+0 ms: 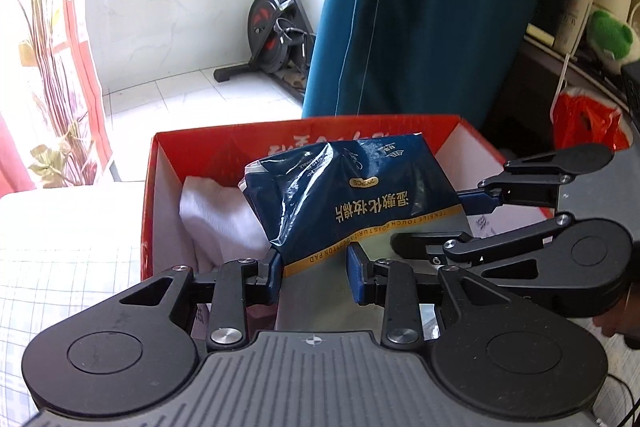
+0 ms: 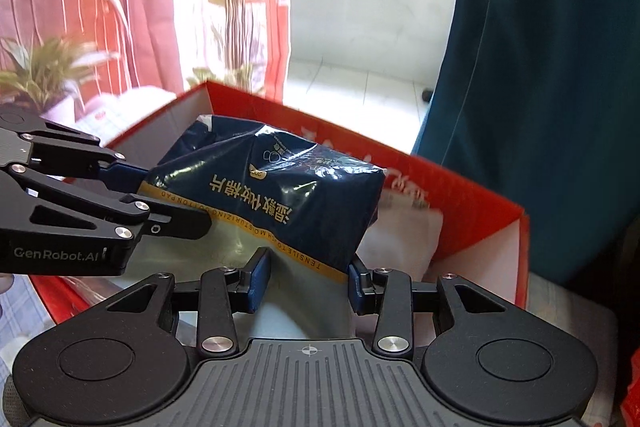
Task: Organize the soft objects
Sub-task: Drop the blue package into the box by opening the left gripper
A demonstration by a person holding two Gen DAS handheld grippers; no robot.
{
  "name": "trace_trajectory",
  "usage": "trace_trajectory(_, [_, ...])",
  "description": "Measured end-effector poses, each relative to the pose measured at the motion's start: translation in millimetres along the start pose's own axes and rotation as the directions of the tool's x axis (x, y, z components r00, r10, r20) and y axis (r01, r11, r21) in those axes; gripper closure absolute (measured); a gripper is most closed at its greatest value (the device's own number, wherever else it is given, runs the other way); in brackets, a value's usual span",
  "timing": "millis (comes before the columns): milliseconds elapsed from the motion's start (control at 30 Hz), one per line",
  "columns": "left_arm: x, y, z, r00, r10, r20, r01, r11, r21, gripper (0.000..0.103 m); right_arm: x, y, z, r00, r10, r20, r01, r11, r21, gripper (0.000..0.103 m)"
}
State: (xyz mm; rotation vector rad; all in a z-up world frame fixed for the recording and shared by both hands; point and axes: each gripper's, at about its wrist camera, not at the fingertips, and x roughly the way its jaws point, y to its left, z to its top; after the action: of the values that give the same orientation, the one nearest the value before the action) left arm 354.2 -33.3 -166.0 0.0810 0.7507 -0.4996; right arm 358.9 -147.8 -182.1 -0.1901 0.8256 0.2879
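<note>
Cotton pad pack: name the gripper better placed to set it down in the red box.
Right, probably. Both clamp the pack, but the end held by the right gripper hangs over bare floor of the red box; white cloth fills the side near the left gripper.

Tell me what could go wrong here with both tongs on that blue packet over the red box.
1. The blue packet is glossy, crinkled plastic, pinched only at its near edge by the left tongs and right tongs, so it could slip.
2. It hangs tilted above the red box; let go now, it may land propped on the white cloth rather than flat.
3. The tongs sit close together and could knock each other.
</note>
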Motion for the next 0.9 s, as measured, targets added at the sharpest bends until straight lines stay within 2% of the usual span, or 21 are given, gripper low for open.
trace_trajectory(100, [-4,2,0,1.000,0.018,0.006,-0.018,1.000,0.009,0.068,0,1,-4,0.999,-0.039,-0.025,0.039,0.999,0.002,0.061])
trace_trajectory(267, [-17,4,1,0.999,0.021,0.031,-0.021,1.000,0.018,0.067,-15,-3,-10,0.999,-0.047,-0.001,0.047,0.998,0.036,0.055])
trace_trajectory(433, [-39,-1,-4,0.997,0.032,0.065,-0.034,0.999,0.029,0.061,-36,-3,-15,0.997,-0.061,0.037,0.059,0.997,0.047,0.054])
trace_trajectory(700, [-72,-13,-15,0.993,0.053,0.102,-0.057,0.998,0.034,0.060,-77,3,-32,0.993,-0.050,0.107,0.041,0.996,0.084,0.054])
trace_trajectory(900, [-95,-21,-35,0.991,0.068,0.114,-0.073,0.996,0.043,0.060,-109,13,-53,0.986,-0.048,0.161,0.033,0.995,0.092,0.054])
